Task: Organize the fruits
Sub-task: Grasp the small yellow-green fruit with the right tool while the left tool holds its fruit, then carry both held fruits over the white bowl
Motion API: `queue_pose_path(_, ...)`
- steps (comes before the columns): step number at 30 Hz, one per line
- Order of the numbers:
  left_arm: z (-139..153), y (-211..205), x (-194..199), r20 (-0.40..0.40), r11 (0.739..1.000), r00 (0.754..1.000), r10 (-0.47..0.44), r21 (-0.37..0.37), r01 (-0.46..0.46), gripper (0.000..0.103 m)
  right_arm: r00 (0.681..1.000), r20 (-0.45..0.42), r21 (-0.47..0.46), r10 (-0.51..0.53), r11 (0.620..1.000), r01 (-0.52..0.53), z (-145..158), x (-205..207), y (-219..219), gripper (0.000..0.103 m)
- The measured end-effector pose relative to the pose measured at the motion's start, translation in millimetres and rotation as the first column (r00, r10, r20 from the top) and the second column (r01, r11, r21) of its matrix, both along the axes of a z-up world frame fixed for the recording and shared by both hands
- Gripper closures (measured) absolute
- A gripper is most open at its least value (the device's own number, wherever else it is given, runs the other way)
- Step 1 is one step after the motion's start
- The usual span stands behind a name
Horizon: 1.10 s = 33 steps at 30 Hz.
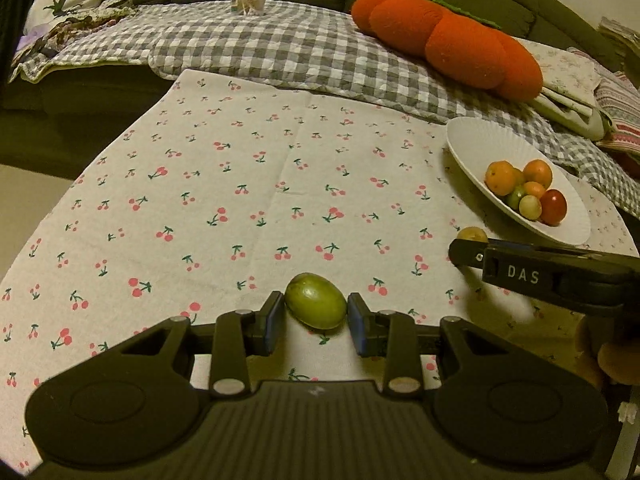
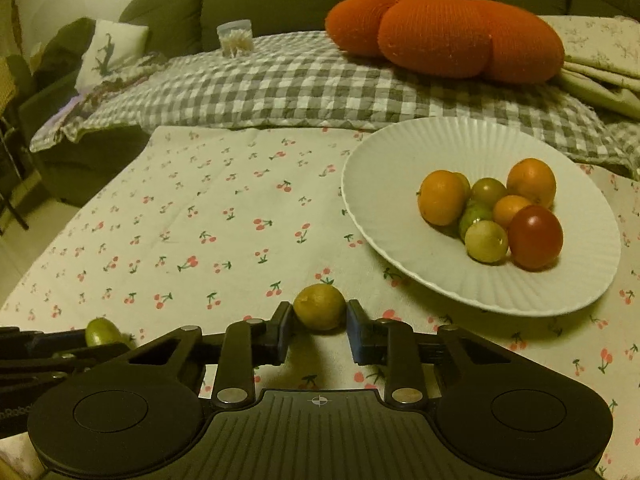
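The left tongs (image 1: 316,318) are clamped on a green fruit (image 1: 316,306) resting on the cherry-print desk (image 1: 240,184). The right tongs (image 2: 320,330) are closed on a yellow-green fruit (image 2: 320,306). The white plate (image 2: 384,160) of fruits is located at 1 o'clock from it.

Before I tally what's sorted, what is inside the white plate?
The white plate holds a cluster of small fruits: three orange fruits, greenish ones and a red one. Any fruit beneath or behind that pile is hidden.
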State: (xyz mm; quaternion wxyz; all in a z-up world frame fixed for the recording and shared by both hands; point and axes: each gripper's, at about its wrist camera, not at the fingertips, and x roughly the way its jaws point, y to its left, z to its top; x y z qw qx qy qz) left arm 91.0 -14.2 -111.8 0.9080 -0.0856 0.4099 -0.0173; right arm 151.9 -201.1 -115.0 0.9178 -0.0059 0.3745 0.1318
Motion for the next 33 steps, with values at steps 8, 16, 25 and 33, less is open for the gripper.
queue_pose_path(8, 5, -5, 1, 0.018, 1.0, 1.0, -0.009, 0.001, 0.009, 0.07, 1.0, 0.001, 0.03, -0.005, 1.0, 0.005, 12, -3, -2, 0.076)
queue_pose_path(16, 14, -10, 3, 0.043, 1.0, 0.999, -0.016, -0.004, 0.016, 0.07, 1.0, 0.012, 0.08, -0.007, 0.997, 0.006, 31, -9, -6, 0.076)
queue_pose_path(25, 32, -26, 15, 0.078, 0.999, 0.996, -0.043, -0.012, 0.045, 0.07, 0.998, 0.051, 0.143, -0.04, 0.989, 0.033, 58, -13, -23, 0.076)
queue_pose_path(33, 50, -54, 34, 0.106, 0.995, 0.99, -0.094, -0.021, 0.097, 0.07, 0.992, 0.078, 0.188, -0.102, 0.978, 0.086, 77, -13, -49, 0.076)
